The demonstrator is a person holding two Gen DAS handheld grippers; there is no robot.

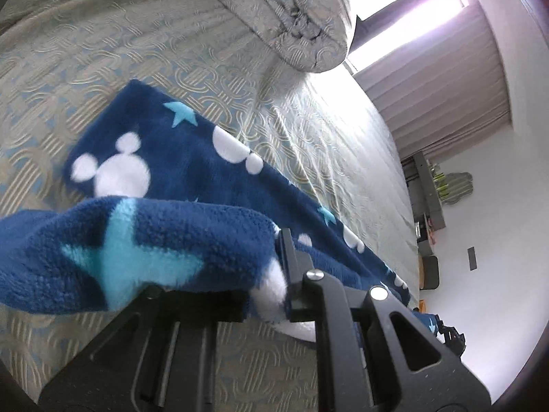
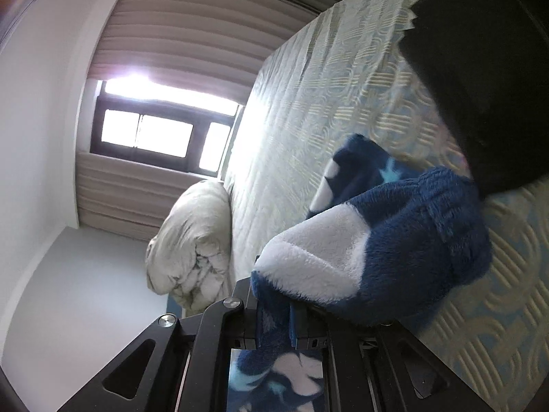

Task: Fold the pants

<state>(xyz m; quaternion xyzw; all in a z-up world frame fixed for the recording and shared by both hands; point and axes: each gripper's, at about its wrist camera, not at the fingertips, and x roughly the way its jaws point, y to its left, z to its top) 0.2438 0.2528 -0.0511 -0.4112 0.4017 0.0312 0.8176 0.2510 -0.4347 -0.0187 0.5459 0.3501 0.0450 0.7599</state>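
The pants point(image 1: 178, 158) are dark blue fleece with white mouse-head shapes and light blue stars. They lie stretched across the patterned bed cover point(image 1: 103, 55). My left gripper point(image 1: 219, 295) is shut on a bunched edge of the pants, held a little above the bed. In the right wrist view my right gripper point(image 2: 274, 312) is shut on another bunched part of the pants point(image 2: 394, 240), blue with a white patch, also lifted above the bed cover point(image 2: 326, 86). The right gripper shows small at the far end of the pants in the left wrist view point(image 1: 449, 338).
A rolled grey duvet point(image 1: 291, 17) lies at the bed's far end, also in the right wrist view point(image 2: 192, 247). A bright window point(image 2: 151, 130) with curtains and white walls lie beyond. A dark shape point(image 2: 480, 68) fills the upper right of the right wrist view.
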